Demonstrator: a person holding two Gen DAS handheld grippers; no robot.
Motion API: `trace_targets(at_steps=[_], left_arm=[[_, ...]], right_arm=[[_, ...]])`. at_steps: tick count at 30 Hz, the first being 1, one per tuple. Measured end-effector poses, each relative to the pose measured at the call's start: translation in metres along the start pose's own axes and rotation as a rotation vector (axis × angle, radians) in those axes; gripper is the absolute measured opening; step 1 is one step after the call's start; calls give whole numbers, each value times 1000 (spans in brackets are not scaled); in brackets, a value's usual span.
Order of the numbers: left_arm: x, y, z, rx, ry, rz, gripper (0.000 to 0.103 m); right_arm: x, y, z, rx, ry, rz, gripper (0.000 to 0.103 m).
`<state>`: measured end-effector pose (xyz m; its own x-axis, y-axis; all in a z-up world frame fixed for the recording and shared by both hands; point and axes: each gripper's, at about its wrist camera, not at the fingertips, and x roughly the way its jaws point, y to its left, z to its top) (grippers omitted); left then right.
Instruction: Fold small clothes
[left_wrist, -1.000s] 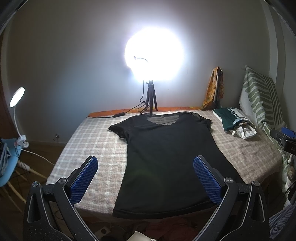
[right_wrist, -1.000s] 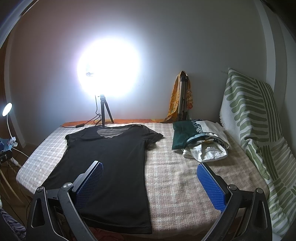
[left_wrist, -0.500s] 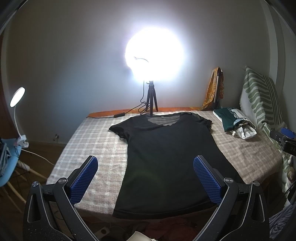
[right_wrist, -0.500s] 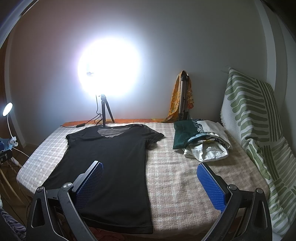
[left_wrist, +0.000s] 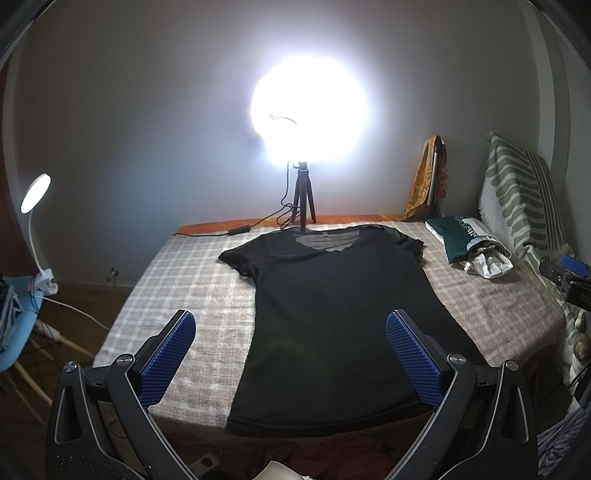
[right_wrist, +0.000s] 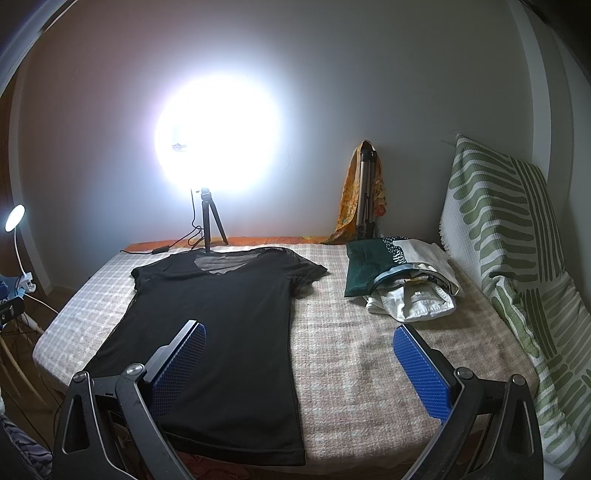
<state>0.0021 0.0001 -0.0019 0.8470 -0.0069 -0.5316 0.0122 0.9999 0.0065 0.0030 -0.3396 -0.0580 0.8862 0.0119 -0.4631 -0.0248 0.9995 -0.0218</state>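
A black T-shirt (left_wrist: 332, 314) lies flat and face up on the checked bed cover (left_wrist: 192, 280), neck toward the wall, hem at the near edge. It also shows in the right wrist view (right_wrist: 221, 317). My left gripper (left_wrist: 290, 354) is open and empty, held above the shirt's hem. My right gripper (right_wrist: 299, 365) is open and empty, above the shirt's right side near the hem. Part of the right gripper shows at the left wrist view's right edge (left_wrist: 565, 273).
A pile of folded clothes (right_wrist: 399, 280) lies at the back right of the bed. A green-striped pillow (right_wrist: 509, 236) leans at the right. A ring light on a tripod (left_wrist: 304, 199) stands at the far edge. A desk lamp (left_wrist: 35, 206) and blue chair stand left.
Both grippers have edged slightly forward and stay open. The shirt has not moved.
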Motion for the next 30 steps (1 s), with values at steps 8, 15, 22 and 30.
trace_targets(at_steps=[8, 15, 22, 30], left_arm=[[0, 0, 0, 1, 1, 1, 103], [0, 1, 0, 1, 1, 1, 103], [0, 1, 0, -1, 2, 0, 103], [0, 1, 0, 0, 0, 2, 103]], right_arm=[[0, 0, 1, 0, -1, 0, 103], [1, 0, -2, 3, 1, 2, 103], [1, -1, -1, 4, 2, 2, 103], [1, -1, -2, 3, 2, 3, 103]])
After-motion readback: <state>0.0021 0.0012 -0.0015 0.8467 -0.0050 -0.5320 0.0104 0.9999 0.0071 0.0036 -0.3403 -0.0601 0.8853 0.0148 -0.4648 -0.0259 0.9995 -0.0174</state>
